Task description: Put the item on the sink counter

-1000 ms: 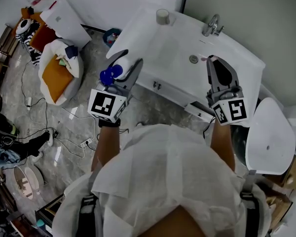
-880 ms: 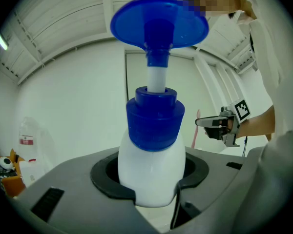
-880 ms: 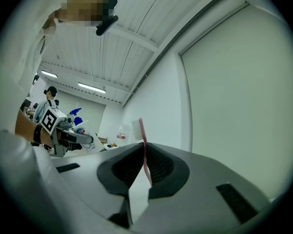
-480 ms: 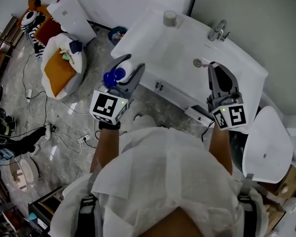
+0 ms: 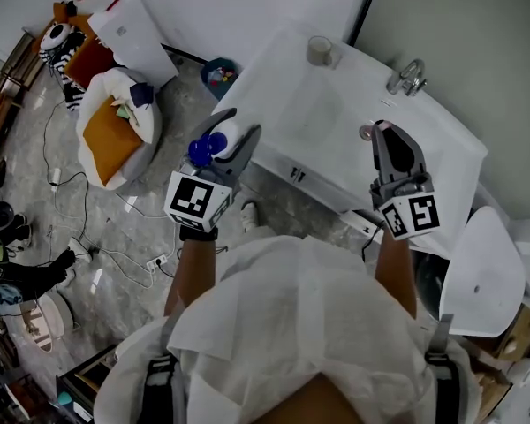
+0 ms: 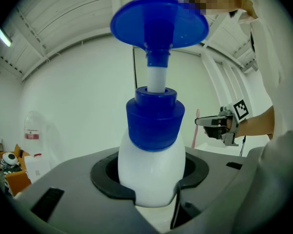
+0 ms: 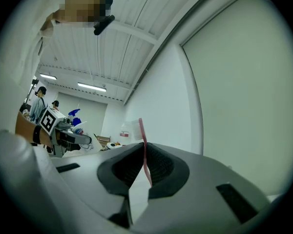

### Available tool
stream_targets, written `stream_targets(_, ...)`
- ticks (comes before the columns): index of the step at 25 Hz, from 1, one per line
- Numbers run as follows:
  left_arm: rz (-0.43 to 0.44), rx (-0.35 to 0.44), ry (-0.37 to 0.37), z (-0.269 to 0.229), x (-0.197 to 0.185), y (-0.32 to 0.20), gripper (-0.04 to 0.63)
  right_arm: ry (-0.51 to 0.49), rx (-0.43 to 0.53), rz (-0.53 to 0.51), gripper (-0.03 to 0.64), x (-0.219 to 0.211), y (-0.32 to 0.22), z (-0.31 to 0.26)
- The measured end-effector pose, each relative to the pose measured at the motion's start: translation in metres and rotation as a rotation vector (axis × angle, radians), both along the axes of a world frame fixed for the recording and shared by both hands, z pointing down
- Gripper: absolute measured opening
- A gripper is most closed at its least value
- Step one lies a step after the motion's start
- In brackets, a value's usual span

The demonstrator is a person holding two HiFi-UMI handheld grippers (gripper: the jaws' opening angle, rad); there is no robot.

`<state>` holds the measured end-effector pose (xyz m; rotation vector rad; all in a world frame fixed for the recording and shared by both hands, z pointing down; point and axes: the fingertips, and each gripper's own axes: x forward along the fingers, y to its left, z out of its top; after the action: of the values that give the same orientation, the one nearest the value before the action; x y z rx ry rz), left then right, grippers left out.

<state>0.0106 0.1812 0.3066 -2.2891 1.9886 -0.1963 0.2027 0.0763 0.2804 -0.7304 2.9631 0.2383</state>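
Fingers (image 6: 53, 194) on the left gripper (image 5: 238, 124) are spread wide and clamped round an upright white pump bottle (image 6: 151, 165). It's over the floor (image 5: 159, 193), just off the sink tabletop (image 5: 278, 78), which lies ahead and to the right. Meanwhile the right gripper (image 5: 384, 131) pinches a thin pink stick (image 7: 144, 145) and looks to be over the tabletop, so it's closer.

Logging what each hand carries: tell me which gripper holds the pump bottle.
The left gripper: its jaws clamp a white bottle with a blue pump top. The right gripper pinches only a thin pink stick.
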Motion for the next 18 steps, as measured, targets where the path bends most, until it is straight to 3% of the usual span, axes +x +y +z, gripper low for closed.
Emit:
stream_targets(11,0.109,0.000,-0.010,-0.004,-0.109,-0.042,0.210,-0.025,0.000,0.088,0.021,-0.101,-0.032,-0.007)
stream_targets(18,0.202,-0.001,-0.014,0.001,-0.148,-0.070,0.210,-0.043,0.000,0.174,0.021,-0.138,-0.045,-0.003)
